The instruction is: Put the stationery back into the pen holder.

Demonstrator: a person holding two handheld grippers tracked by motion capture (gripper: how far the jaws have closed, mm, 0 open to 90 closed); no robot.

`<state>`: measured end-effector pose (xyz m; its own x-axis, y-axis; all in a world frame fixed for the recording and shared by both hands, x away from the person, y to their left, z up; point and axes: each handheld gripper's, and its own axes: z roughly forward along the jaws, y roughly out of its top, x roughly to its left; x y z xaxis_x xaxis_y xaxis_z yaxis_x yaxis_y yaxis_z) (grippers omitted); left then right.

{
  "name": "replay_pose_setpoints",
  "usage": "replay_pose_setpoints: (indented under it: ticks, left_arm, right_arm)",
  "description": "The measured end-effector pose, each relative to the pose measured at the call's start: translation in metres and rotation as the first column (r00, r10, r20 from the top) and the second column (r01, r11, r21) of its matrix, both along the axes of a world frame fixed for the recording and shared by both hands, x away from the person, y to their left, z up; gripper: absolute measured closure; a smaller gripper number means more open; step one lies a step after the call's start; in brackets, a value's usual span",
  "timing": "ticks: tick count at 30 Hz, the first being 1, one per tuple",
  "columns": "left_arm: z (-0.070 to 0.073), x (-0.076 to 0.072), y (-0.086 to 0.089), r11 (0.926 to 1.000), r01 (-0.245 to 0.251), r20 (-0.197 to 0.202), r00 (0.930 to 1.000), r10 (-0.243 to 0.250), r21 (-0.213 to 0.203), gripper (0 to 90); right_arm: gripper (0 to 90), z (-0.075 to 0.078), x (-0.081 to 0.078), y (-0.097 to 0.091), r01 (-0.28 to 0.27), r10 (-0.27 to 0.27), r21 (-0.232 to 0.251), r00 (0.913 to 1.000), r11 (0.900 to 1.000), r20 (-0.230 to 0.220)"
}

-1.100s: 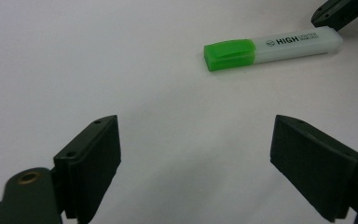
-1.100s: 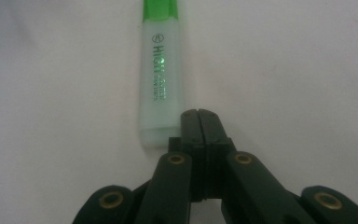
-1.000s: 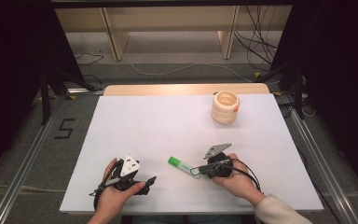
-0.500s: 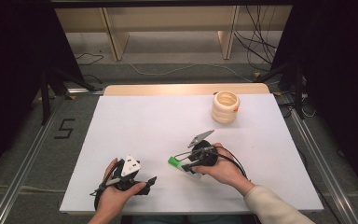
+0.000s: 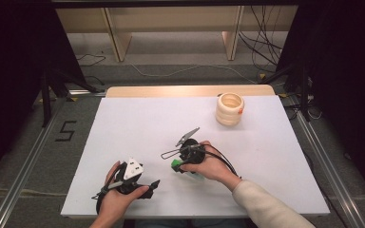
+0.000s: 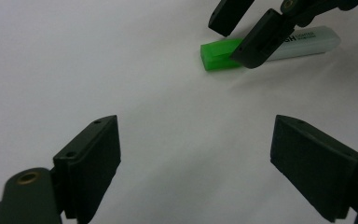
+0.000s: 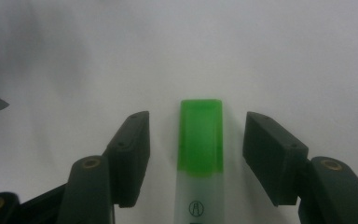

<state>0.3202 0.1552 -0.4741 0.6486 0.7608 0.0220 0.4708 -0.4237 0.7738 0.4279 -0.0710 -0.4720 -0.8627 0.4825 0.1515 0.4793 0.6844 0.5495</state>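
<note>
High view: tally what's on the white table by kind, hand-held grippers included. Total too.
Highlighter with green cap: 1
Ribbed beige cup: 1
Hand-held grippers: 2, left hand-held gripper and right hand-held gripper, whose jaws have just been opening and now straddle the highlighter's cap without touching it
Total: 4

On the table (image 5: 123,118), the highlighter (image 7: 199,158) lies flat near the front, a little right of centre, between the jaws of the right gripper (image 7: 196,154) without touching them. The left gripper (image 5: 138,183) sits to its left, closer to the front edge. The ribbed cup (image 5: 229,109) stands well behind, toward the right rear.
</note>
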Motion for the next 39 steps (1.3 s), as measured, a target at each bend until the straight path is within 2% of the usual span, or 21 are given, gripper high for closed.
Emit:
replay_pose_setpoints:
  ticks: [5, 13, 16, 22, 27, 39]
  left_arm:
    - [0.0, 0.0, 0.0, 1.0, 0.002, 0.001, 1.0, -0.002, 0.0, 15.8]
    - [0.0, 0.0, 0.0, 1.0, 0.001, 0.002, 1.0, -0.001, 0.0, 15.8]
    - [0.0, 0.0, 0.0, 1.0, 0.003, 0.004, 1.0, -0.003, 0.0, 15.8]
    - [0.0, 0.0, 0.0, 1.0, 0.005, 0.003, 1.0, -0.005, -0.001, 15.8]
    - [0.0, 0.0, -0.001, 1.0, 0.004, 0.001, 1.0, -0.004, -0.004, 15.8]
    - [0.0, 0.0, -0.001, 1.0, 0.005, 0.001, 1.0, -0.005, -0.004, 15.8]
  right_arm:
    - [42.8, -0.003, 0.002, 0.003, -0.006, 0.006, -0.018, 0.9999, 0.9998, -0.009]
    - [43.4, -0.003, 0.003, 0.006, -0.005, 0.005, -0.033, 1.0, 0.9994, 0.003]
    - [43.9, -0.003, 0.002, 0.008, -0.005, 0.006, -0.044, 0.9999, 0.999, 0.012]
    - [46.6, -0.003, -0.005, 0.014, -0.013, 0.02, -0.095, 0.9971, 0.9954, 0.073]
    - [50.1, -0.004, -0.006, 0.014, -0.012, 0.022, -0.105, 0.995, 0.9943, 0.097]
    - [54.1, -0.003, -0.009, 0.016, -0.01, 0.025, -0.122, 0.9926, 0.9925, 0.119]
